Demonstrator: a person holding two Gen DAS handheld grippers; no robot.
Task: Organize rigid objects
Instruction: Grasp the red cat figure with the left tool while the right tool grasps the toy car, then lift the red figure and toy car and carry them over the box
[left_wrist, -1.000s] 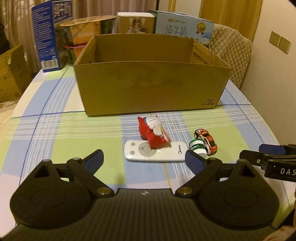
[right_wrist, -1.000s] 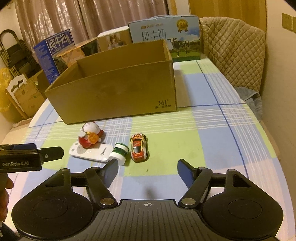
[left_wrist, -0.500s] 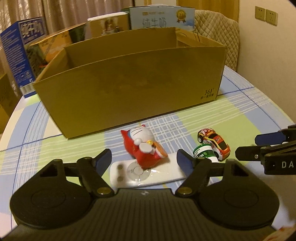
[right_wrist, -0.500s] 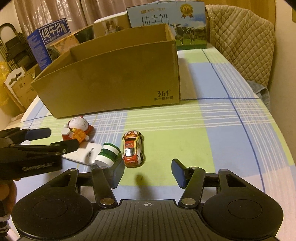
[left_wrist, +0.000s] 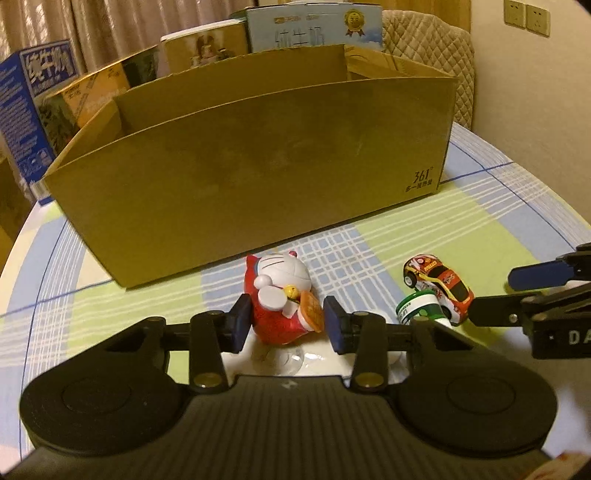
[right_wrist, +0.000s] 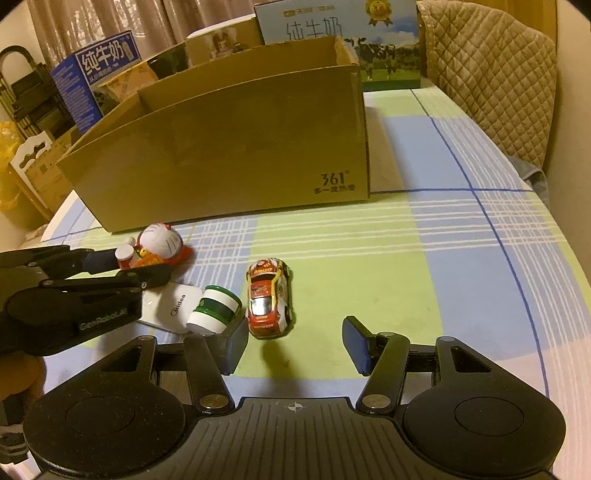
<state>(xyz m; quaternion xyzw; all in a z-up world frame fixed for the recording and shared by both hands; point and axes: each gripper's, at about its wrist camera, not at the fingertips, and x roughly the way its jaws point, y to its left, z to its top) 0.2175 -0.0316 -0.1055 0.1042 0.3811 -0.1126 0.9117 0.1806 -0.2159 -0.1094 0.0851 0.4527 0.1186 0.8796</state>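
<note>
While the big open cardboard box (left_wrist: 258, 173) stands at the back of the checked tablecloth (right_wrist: 461, 266), the left gripper (left_wrist: 287, 323) has come down over the red and white cat figurine (left_wrist: 282, 295), its jaws having just been closing, so that the blue pads now sit against either flank of the toy; from here it looks clamped, though the right pad may only be brushing the little orange disc the figure carries. The figurine lies on its side at the near end of a white remote control (right_wrist: 171, 308), which is mostly hidden beneath the gripper body. At about three o'clock from the figurine, a small green and white pot (right_wrist: 214, 310) lies tipped over, touching the remote's end, and just beyond it at three o'clock again sits the orange toy car (right_wrist: 269, 298), nose pointing toward the box. The right gripper (right_wrist: 293, 345) hovers low over the cloth with its jaws apart and nothing between them; the car lies just ahead of its left finger, at roughly eleven o'clock from the gap. Milk cartons (right_wrist: 332, 33) stand behind the box at twelve o'clock.
</note>
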